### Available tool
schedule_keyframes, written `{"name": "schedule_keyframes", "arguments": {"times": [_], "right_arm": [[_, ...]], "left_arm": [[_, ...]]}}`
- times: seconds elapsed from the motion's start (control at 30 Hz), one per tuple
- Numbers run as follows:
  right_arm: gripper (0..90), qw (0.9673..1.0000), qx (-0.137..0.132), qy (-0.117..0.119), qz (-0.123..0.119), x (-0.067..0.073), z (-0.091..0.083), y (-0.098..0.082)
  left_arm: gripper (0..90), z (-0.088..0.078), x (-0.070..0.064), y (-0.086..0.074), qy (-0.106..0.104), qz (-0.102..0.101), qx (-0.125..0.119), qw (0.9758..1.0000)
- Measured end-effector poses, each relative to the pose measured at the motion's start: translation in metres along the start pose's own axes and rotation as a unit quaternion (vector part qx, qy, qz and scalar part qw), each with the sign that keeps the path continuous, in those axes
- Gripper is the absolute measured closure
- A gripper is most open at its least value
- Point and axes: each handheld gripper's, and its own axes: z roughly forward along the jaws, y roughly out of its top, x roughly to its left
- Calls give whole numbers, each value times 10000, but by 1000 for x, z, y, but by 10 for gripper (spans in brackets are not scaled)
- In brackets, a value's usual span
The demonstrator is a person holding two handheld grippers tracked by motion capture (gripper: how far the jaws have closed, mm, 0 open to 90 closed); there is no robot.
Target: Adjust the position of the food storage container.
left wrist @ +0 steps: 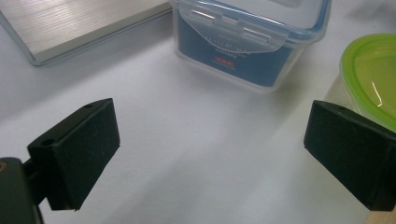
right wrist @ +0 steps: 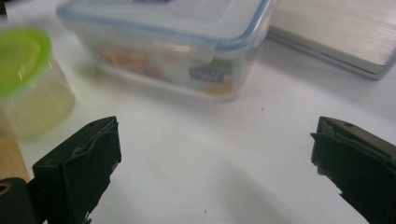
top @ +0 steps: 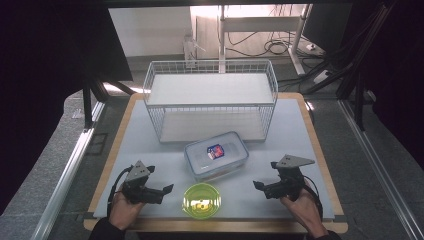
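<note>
Lying flat, the lidded box (top: pixel 216 155) runs lengthwise from near-left to far-right, between 2 wide-apart, empty grippers.

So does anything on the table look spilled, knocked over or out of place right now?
Nothing is spilled or tipped. The clear rectangular box with the blue-rimmed lid sits slightly askew to the white wire rack behind it, lid on. The round tub with the green lid stands upright near the table's front edge. The right gripper's pad looks frayed.
</note>
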Motion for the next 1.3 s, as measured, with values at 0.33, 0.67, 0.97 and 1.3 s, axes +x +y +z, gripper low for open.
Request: {"name": "schedule_keyframes", "arguments": {"times": [0.33,0.67,0.97,1.3], "right_arm": [[0,9982,279,-248,-461,15,5,-1],[185,9990,276,-279,-215,18,2,1],[440,9994,221,-224,-158,17,-5,3],[447,9996,58,-283,61,14,-5,4]], "left_arm": [[16,2,1,-1,-123,7,-123,9998],[73,-6,-3,4,-262,20,-308,9992],[408,-16,-30,23,-668,371,-289,9967],[752,-11,-71,40,-1068,623,-336,9918]]}}
